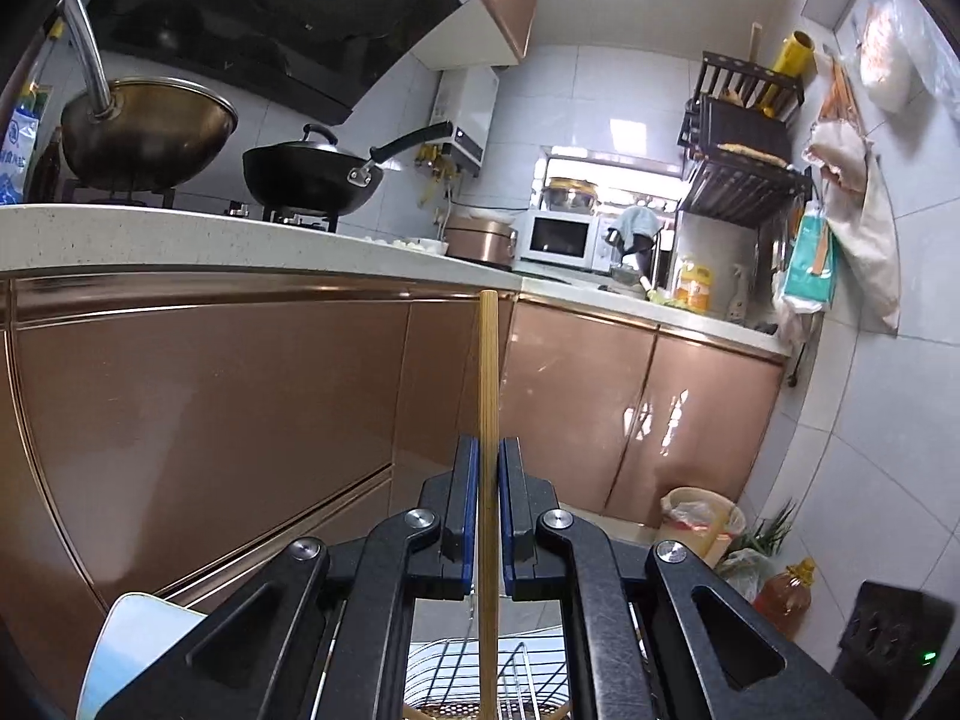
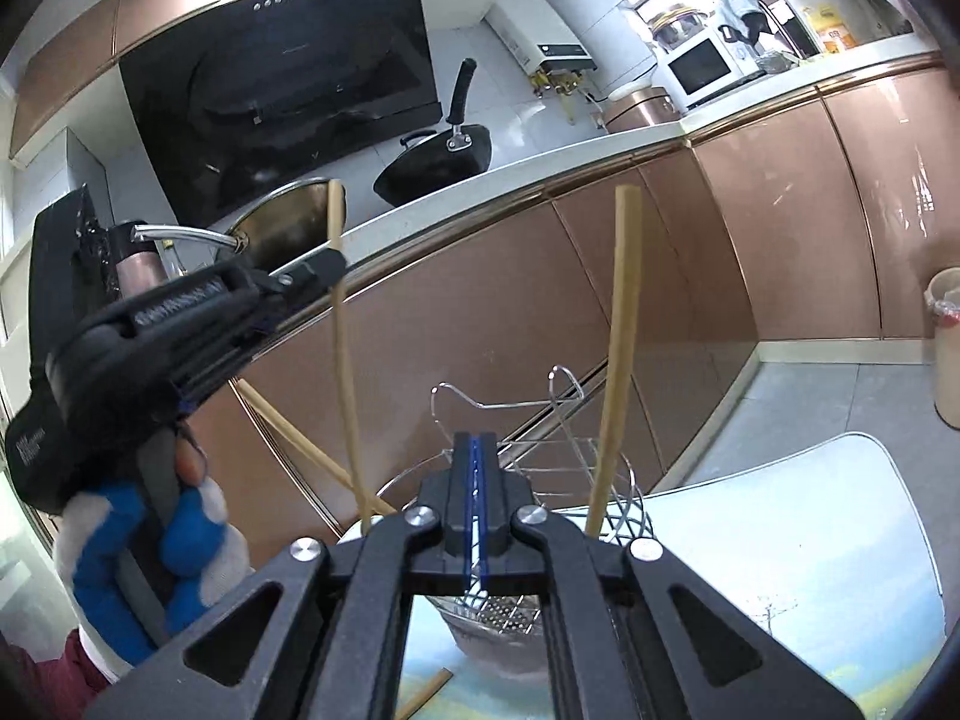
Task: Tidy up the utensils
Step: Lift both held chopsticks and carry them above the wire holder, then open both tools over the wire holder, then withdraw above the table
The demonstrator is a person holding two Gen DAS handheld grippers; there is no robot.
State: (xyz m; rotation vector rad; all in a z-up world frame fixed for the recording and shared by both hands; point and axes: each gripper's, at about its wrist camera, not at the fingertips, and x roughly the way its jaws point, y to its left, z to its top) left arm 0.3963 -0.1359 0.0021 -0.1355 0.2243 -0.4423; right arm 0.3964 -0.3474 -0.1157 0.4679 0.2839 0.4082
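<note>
Above the wire utensil holder (image 2: 540,480), left gripper (image 1: 489,450) jaws clamped on an upright bamboo chopstick (image 1: 488,372).
Right gripper (image 2: 476,450) jaws pressed together, empty. Second chopstick (image 2: 615,360) stands in the holder on the desk (image 2: 810,540); another (image 2: 300,438) leans alongside. Gripper lettering unreadable.

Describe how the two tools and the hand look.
Both tools are matte black linkage frames with silver rivets and blue-lined finger pads: left tool, right tool. The left tool's side shows white lettering, unreadable. The hand wears a white knit glove with blue fingers.
</note>
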